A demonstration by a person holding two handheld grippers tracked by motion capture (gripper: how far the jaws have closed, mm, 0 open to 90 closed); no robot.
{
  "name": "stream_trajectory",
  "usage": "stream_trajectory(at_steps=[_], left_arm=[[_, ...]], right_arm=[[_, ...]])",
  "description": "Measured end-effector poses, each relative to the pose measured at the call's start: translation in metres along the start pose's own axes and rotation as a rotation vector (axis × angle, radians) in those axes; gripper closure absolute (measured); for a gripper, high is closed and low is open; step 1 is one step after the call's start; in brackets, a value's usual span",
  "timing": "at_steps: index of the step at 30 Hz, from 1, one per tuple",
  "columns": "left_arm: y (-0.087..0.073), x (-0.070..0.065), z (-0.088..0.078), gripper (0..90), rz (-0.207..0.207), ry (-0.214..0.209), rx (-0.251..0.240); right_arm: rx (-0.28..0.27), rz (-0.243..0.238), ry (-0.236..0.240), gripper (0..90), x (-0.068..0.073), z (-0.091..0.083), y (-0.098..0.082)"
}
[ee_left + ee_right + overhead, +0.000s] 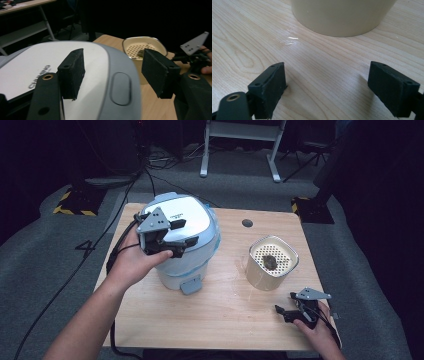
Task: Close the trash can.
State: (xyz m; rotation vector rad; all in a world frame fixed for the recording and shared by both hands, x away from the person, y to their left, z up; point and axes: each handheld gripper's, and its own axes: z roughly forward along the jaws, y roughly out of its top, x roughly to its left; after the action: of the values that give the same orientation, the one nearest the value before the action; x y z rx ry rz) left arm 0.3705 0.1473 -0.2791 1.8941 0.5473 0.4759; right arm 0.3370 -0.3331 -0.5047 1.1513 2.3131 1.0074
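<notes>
My left gripper (167, 239) hovers with jaws spread over the rice cooker's (192, 227) closed lid at the table's (220, 315) nine o'clock, apparently poised for its latch; my right gripper (295, 312), jaws parted and empty, waits at five o'clock beside the cream basket (270, 270).

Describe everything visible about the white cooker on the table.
The white cooker stands upright on the left half of the wooden table. Its body looks like glossy plastic, white with pale blue-grey sides, under a domed lid, shut, that bears dark lettering and an oval button. A small grey tab sticks out at its base. The left claw sits open over the lid; whether it touches is unclear.
</notes>
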Motion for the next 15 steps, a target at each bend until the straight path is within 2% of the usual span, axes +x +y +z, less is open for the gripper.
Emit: stream_trajectory(at_steps=[3, 6, 10, 15], left_arm=[[-0.004, -0.016, -0.007, 34.9, 0.021, -0.014, 0.014], [-0.014, -0.032, -0.015, 36.2, 0.018, -0.037, 0.012], [-0.028, -0.042, -0.022, 36.7, 0.014, -0.058, 0.006], [-0.055, -0.051, -0.024, 37.0, -0.006, -0.084, 0.026]], right_arm=[[0.0, -0.002, 0.0, 14.9, 0.0, 0.0, 0.0], [-0.001, -0.004, 0.004, 14.6, 0.0, 0.001, 0.001], [0.0, -0.005, 0.007, 14.6, 0.001, 0.002, 0.002], [-0.001, -0.007, 0.009, 14.6, 0.001, 0.004, 0.004]])
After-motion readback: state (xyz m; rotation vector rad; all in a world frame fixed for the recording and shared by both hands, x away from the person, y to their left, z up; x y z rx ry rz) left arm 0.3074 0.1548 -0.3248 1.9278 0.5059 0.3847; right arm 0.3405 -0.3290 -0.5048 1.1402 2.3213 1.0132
